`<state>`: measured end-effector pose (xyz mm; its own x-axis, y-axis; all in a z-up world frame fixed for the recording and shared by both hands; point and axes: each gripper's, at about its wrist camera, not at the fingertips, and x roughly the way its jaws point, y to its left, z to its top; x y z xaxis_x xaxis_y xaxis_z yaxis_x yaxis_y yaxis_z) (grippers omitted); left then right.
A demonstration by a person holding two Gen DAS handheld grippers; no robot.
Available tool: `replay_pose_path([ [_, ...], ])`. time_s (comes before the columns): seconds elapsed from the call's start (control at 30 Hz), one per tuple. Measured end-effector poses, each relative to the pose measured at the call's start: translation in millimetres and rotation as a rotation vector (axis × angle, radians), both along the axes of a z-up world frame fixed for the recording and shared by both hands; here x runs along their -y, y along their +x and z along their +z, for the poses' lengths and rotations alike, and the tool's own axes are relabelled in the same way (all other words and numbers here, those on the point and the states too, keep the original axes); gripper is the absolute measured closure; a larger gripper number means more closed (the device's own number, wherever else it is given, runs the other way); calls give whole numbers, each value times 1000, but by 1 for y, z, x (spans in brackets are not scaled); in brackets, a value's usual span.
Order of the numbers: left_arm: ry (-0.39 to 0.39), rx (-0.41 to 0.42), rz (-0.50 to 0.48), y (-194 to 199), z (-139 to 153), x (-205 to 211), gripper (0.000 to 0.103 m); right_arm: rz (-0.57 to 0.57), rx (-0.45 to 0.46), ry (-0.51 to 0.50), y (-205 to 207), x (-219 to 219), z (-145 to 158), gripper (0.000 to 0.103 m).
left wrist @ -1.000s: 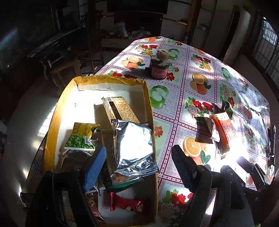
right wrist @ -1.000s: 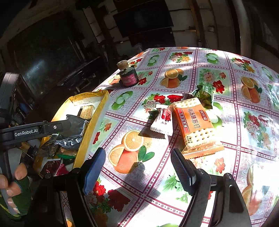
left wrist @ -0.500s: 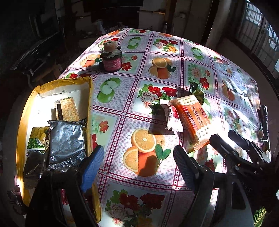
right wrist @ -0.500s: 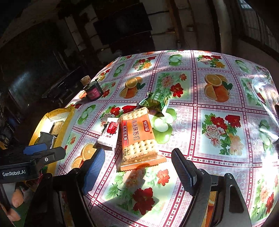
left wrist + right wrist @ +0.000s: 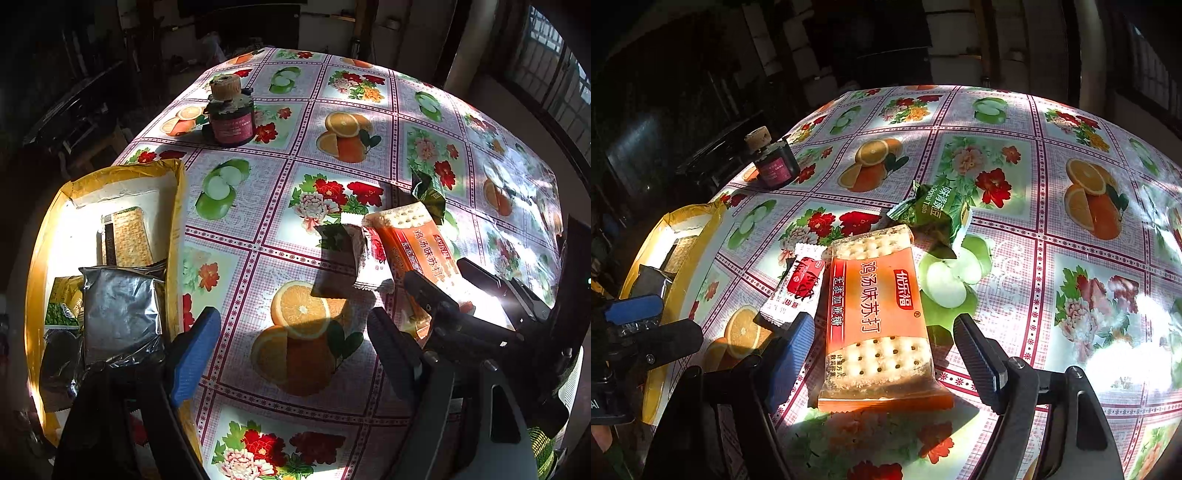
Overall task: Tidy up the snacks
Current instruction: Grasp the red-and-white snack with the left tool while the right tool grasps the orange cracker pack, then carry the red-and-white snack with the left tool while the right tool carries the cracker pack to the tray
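1. Broadly, a dim room surrounds everything: dark furniture and pale walls behind, barred windows on the right side.
2. Next, the table (image 5: pixel 1015 122) wears a glossy cloth printed with oranges, apples and flowers, striped by hard sunlight and shadow.
3. At its left edge sits a yellow box (image 5: pixel 177 206) holding a silver bag (image 5: pixel 120 314), a cracker pack (image 5: pixel 127 238) and a green pea packet (image 5: pixel 61 306).
4. The orange cracker packet (image 5: pixel 875 306) lies flat on the cloth, between the spread fingers of the right gripper (image 5: pixel 884 354), touched by neither.
5. Beside it lie a small red-and-white sachet (image 5: pixel 798 288) and a green snack packet (image 5: pixel 934 214).
6. A dark corked jar (image 5: pixel 231 114) stands well apart, farther back.
7. The left gripper (image 5: pixel 295 354) hovers wide and empty over a printed orange.
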<state>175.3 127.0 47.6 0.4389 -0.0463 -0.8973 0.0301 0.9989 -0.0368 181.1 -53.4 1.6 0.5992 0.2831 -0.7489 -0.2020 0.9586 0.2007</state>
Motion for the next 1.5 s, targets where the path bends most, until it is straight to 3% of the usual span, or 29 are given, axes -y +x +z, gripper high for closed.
replay_pose_path([
  [0.07, 5, -5, -1, 5, -3, 5, 22, 7, 6, -39, 2, -4, -2, 43],
  [0.1, 11, -8, -3, 7, -5, 8, 22, 13, 3, -40, 2, -4, -2, 45],
  [0.47, 117, -43, -39, 46, -43, 59, 22, -162, 44, 120, -63, 72, 20, 46],
  [0.57, 113, -28, -32, 51, -45, 64, 25, -181, 53, 160, -83, 86, 26, 46],
  [0.63, 106, -19, -45, 53, -42, 68, 38, -190, 63, 174, -94, 89, 30, 46],
  [0.7, 102, -6, -70, 53, -40, 75, 69, -192, 75, 185, -103, 91, 35, 46],
  [0.73, 110, -4, -81, 53, -40, 79, 77, -194, 80, 189, -107, 92, 37, 46],
  [1.07, 156, 47, -154, 13, -34, 88, 81, -197, 122, 206, -134, 90, 53, 46],
  [1.5, 117, 233, -166, -78, 18, 76, 82, -237, 148, 210, -174, 97, 58, 46],
])
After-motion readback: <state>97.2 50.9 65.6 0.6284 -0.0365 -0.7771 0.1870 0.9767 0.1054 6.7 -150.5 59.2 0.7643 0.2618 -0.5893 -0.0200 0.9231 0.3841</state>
